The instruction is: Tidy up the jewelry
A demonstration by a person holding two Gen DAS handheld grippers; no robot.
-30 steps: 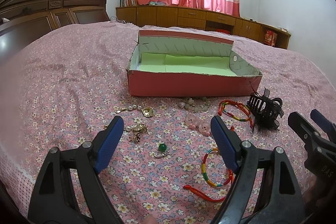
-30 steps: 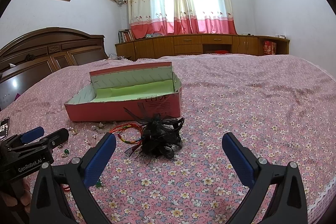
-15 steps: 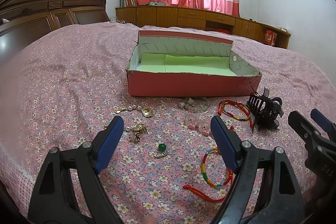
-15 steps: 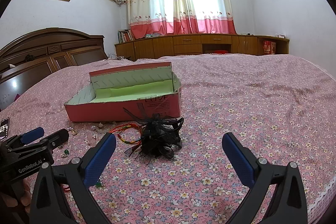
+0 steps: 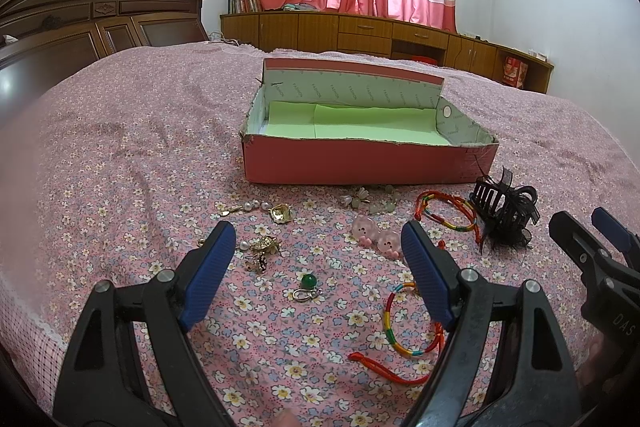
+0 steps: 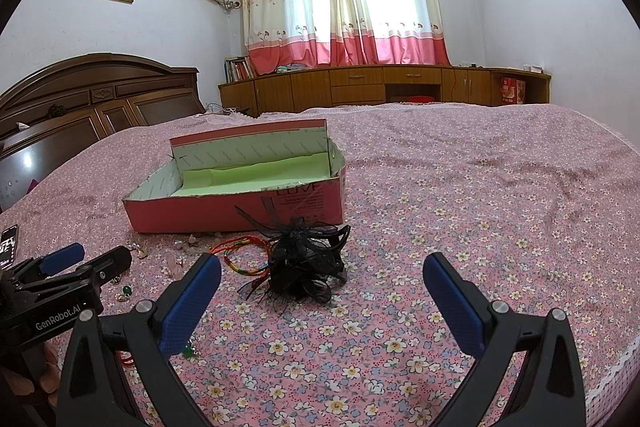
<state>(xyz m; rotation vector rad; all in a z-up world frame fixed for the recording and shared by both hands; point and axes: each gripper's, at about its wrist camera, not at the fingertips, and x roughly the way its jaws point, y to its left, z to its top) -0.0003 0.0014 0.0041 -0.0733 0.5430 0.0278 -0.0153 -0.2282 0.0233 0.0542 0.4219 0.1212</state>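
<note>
Nearest, the left gripper [image 5: 316,251] and right gripper [image 6: 322,285] both hovered with fingers wide apart, holding nothing, over the floral pink bedspread [image 6: 460,195]. Between the left fingers lay one green bead pendant [image 5: 307,285]; two rainbow cord bracelets [image 5: 408,323], two pink round charms [image 5: 376,233], several gold and pearl pieces [image 5: 262,249] and one black hair claw [image 6: 306,259] were scattered near it. Just beyond sat one open pink box [image 5: 360,159], lined green, printed "LOVE" outside and "FASHION" inside. The left gripper read "GenRobot.AI". Farther stood a wooden headboard [image 6: 96,99], cabinets and pink curtains [image 6: 344,11].
</note>
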